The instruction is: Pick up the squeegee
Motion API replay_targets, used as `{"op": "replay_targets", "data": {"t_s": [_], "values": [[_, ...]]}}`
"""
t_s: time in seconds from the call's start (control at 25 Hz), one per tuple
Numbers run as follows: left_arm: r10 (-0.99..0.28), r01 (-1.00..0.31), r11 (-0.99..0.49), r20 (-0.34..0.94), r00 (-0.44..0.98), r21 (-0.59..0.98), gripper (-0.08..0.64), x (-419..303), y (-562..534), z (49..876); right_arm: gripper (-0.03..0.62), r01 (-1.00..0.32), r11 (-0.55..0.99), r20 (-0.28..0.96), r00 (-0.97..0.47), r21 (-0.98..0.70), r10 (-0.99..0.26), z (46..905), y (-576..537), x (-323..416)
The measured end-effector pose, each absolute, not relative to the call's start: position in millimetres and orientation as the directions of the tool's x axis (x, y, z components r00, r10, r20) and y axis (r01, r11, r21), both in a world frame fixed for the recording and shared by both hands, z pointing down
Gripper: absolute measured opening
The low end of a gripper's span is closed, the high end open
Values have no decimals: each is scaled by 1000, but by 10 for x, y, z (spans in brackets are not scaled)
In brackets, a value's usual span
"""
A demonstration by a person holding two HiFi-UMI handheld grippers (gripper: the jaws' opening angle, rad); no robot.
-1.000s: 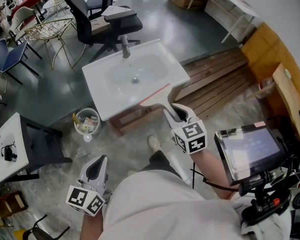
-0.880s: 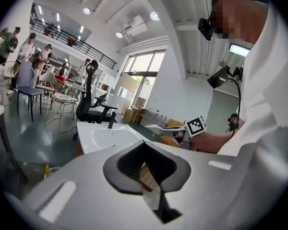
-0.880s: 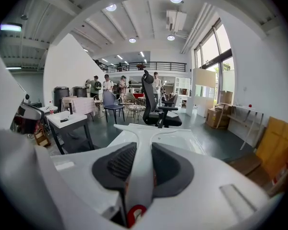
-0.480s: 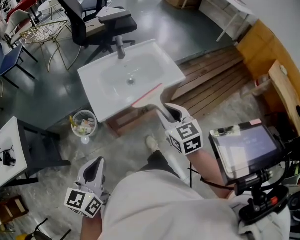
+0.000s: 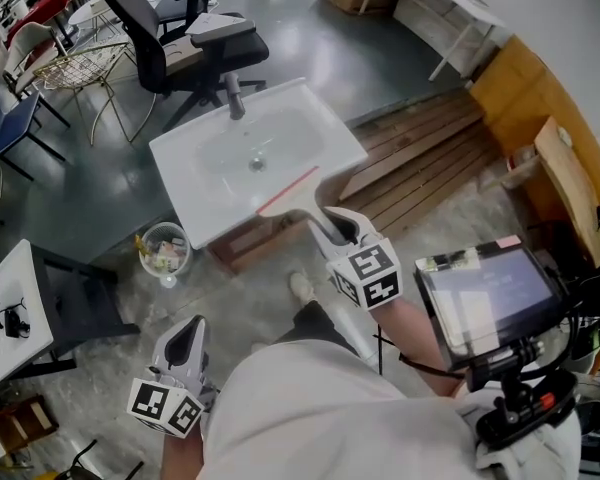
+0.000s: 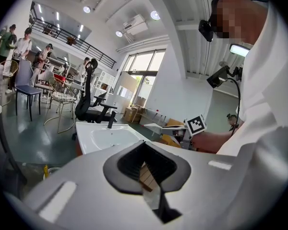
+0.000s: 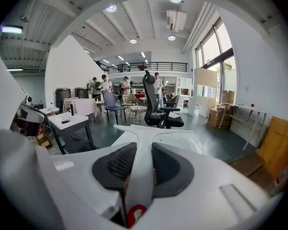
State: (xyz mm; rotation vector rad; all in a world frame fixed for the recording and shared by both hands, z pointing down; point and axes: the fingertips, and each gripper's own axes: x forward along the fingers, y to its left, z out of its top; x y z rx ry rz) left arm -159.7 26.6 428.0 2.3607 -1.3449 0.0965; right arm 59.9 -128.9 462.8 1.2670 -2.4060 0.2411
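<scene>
The head view looks steeply down, each gripper view low and forward (all share the sink [image 5: 330, 140]).

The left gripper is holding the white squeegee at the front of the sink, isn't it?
Not quite. The right gripper is the one holding the squeegee at the front of the sink. The right gripper view shows the white handle clamped between its jaws. The left gripper holds nothing, low by the person's side.
</scene>
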Motion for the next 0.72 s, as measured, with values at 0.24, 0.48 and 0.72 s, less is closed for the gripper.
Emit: {"op": "replay_targets", "data": {"t_s": [0.24,0.48,0.72], "values": [[-805,-832,-451,256,536,324,8,-1576,246,4282,104,-818,573,427,-505,40,-751,4623,-1294,600],[-800,-827,-461,253,545,322,8,-1547,214,4308,104,-820,570,422,-502,45,-755,4630,-1306,629],[-801,-826,-465,248,546,318,8,-1581,193,4291,104,-822,567,416,-498,54,-761,4603,-1337,606]]}}
